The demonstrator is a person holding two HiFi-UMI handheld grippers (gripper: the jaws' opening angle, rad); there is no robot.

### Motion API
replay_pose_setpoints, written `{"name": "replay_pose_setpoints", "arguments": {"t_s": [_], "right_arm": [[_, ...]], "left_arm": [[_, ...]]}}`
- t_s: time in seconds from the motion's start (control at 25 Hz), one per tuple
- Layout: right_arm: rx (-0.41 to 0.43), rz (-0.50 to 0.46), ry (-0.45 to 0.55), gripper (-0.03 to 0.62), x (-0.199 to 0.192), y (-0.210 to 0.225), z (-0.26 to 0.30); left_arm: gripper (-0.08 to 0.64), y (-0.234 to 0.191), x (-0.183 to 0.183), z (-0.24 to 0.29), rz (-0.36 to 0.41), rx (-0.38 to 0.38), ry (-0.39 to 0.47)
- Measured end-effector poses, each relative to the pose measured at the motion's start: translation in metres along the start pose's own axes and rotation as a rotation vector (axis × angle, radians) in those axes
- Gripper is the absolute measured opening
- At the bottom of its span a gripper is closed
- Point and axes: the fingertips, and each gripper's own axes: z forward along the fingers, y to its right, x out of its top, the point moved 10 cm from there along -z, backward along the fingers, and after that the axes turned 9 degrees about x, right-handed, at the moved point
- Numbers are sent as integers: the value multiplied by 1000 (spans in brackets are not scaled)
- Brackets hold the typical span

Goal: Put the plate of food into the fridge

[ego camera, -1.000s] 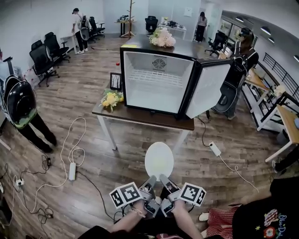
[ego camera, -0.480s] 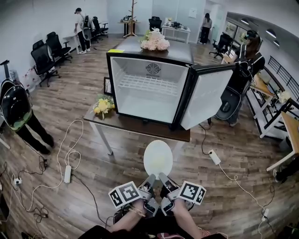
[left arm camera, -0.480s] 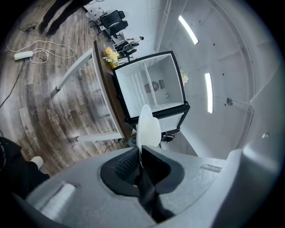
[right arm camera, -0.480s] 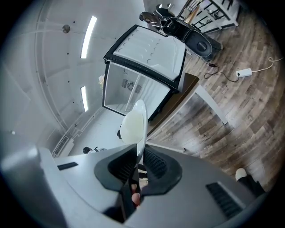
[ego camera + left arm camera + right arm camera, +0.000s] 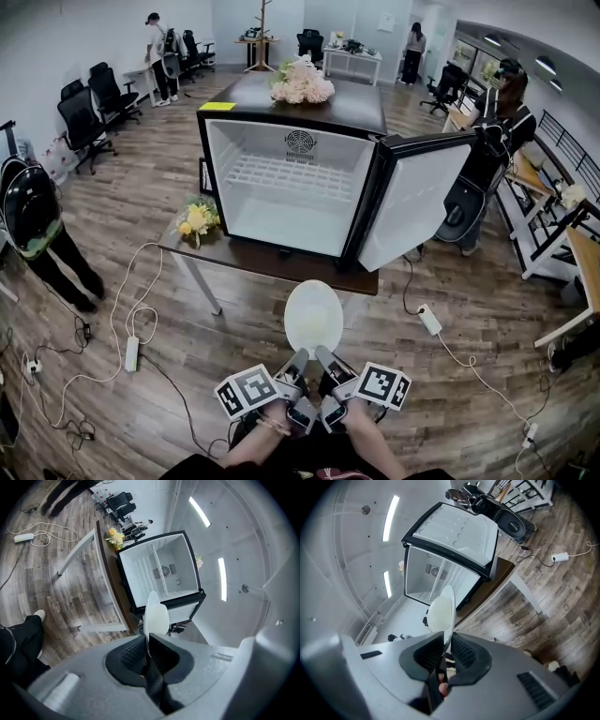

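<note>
- Two grippers, one plate (image 5: 314, 319). The left gripper (image 5: 300, 359) and right gripper (image 5: 322, 356) each pinch the plate's near rim, with ribbed black pads pressed onto both its faces.
- Hidden or unclear: the pads cover the stretch of rim inside the jaws. The plate's top shows only a faint yellowish tint, and whether food lies on it cannot be made out. The person's forearms are cut off at the bottom edge of the head view.
- Position: the plate is held in the air over the wood floor, in front of the fridge (image 5: 291, 178) and apart from it. It faces the right half of the fridge's opening.
- Orientation: flat, face up. It reads as an oval whose long axis runs from the grippers toward the fridge, far rim pointing at the fridge. Both gripper views show it edge-on.
- Plate: white, smooth, thin, round.
- Fridge: black boxy shell, smooth white liner, white wire shelf (image 5: 286, 176), round fan grille on the back wall.
- Door (image 5: 412, 202): swung open at the fridge's right, white moulded inner face.
- Table (image 5: 281, 265): dark brown top and white legs, carrying the fridge.
- Pale pink flowers (image 5: 302, 82): on top of the fridge.
- Yellow flowers (image 5: 194, 217): on the table just beside the fridge's left wall.
</note>
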Motion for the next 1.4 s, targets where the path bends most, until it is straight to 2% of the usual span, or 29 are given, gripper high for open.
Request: {"name": "replay_pose_setpoints", "arguments": {"t_s": [0.32, 0.68, 0.96, 1.4], "right_arm": [[-7, 19, 0, 55, 17, 6, 27], [-17, 23, 6, 55, 49, 3, 73], [-37, 37, 56, 55, 67, -4, 105], [-31, 38, 148, 54, 85, -29, 151]], "left_arm": [[21, 1, 26, 22, 5, 14, -5], [23, 10, 73, 53, 21, 3, -13], [25, 22, 112, 74, 54, 13, -65], [25, 40, 175, 90, 86, -42, -129]]}}
